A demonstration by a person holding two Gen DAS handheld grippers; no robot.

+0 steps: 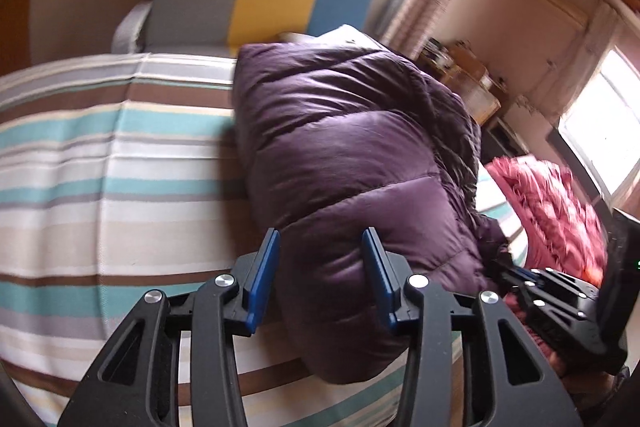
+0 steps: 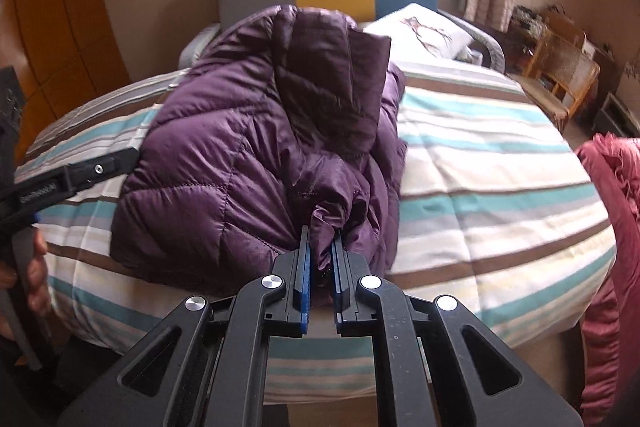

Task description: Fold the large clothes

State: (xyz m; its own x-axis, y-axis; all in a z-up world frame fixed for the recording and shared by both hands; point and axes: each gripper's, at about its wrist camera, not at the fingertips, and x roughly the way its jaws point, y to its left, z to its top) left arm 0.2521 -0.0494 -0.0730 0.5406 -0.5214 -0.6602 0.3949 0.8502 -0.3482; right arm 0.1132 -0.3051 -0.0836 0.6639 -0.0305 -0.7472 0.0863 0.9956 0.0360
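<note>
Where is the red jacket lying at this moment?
The red jacket lies at the right edge of the striped bed, right of the purple jacket; the left wrist view also shows it far right, under a window.

the right gripper (image 2: 321, 231) points downward with its blue pads drawn almost together, pinching a bunched fold of purple down jacket (image 2: 256, 147) between them. the left gripper (image 1: 320, 237) also tilts downward, its two blue fingers (image 1: 266, 267) standing apart on either side of the jacket's near puffed edge, and whether the pads press on it cannot be told. in the right wrist view, to the left of the tool, a hand (image 2: 34, 267) wraps the left gripper's handle.
</note>
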